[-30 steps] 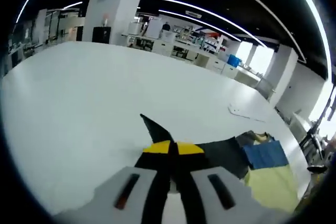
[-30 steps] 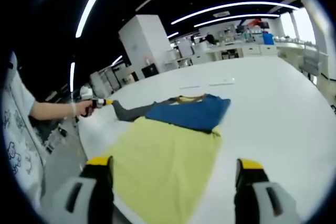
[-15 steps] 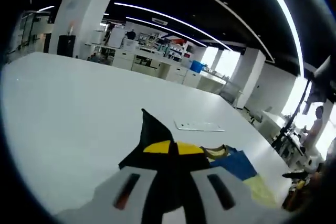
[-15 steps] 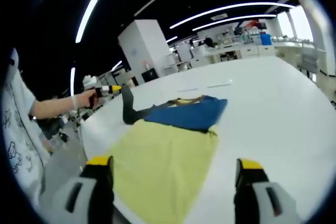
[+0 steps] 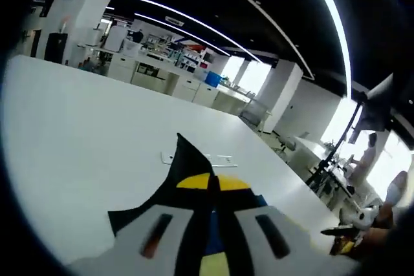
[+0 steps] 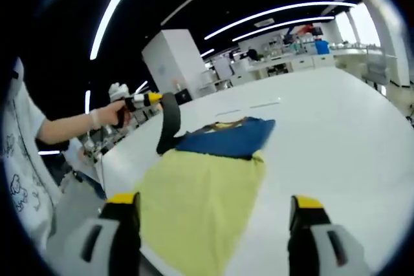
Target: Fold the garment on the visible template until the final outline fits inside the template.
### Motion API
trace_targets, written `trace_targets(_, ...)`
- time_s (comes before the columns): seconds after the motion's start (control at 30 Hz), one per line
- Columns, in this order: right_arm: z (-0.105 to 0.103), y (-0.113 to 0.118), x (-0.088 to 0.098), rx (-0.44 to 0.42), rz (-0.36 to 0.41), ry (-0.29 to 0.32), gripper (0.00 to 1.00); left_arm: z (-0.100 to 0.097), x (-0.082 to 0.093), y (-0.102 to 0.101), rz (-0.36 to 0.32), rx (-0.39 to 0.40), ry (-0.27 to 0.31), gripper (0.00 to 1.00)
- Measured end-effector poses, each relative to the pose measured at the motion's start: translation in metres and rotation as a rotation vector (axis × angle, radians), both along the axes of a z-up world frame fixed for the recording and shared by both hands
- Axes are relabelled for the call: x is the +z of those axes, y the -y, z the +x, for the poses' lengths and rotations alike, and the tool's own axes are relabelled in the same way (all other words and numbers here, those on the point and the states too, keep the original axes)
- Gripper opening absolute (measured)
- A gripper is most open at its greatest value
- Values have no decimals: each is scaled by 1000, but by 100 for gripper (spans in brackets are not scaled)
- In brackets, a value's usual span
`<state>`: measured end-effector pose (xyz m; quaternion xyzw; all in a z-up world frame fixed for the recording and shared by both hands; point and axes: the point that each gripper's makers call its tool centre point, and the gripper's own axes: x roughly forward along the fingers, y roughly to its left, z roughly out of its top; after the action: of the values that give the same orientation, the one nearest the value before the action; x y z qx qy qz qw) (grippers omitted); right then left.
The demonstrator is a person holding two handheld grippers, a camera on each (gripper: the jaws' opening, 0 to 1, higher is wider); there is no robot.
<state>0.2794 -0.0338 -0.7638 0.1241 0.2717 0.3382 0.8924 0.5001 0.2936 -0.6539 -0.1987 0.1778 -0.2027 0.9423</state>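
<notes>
L gripper (image 6: 150, 99) jaws clamped on dark sleeve (image 6: 169, 124), lifted off table (image 6: 336, 121) so as to swing over body. Garment (image 6: 207, 179) flat, yellow near, blue far, mid-table. R gripper (image 6: 213, 224) jaws apart, nothing held, hovering near hem, prob. waiting. Template not discernible.

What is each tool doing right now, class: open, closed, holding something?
Left tool: closed on the dark sleeve, lifted off the white table.
Right tool: open, holding nothing, above the yellow part of the garment.
</notes>
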Motion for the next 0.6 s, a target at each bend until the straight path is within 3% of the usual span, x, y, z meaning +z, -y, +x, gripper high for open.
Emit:
trace_targets(0.1,0,3,-2,-13,7,-3,97,1,4,19,-23,-35,8,0)
trace_targets(0.2,0,3,-4,-18,17,-10,96,2,3,51,-13,-75,14,0)
trace_targets(0.6,-5,4,-10,-34,34,-29,96,13,-10,114,-138,-124,-12,0)
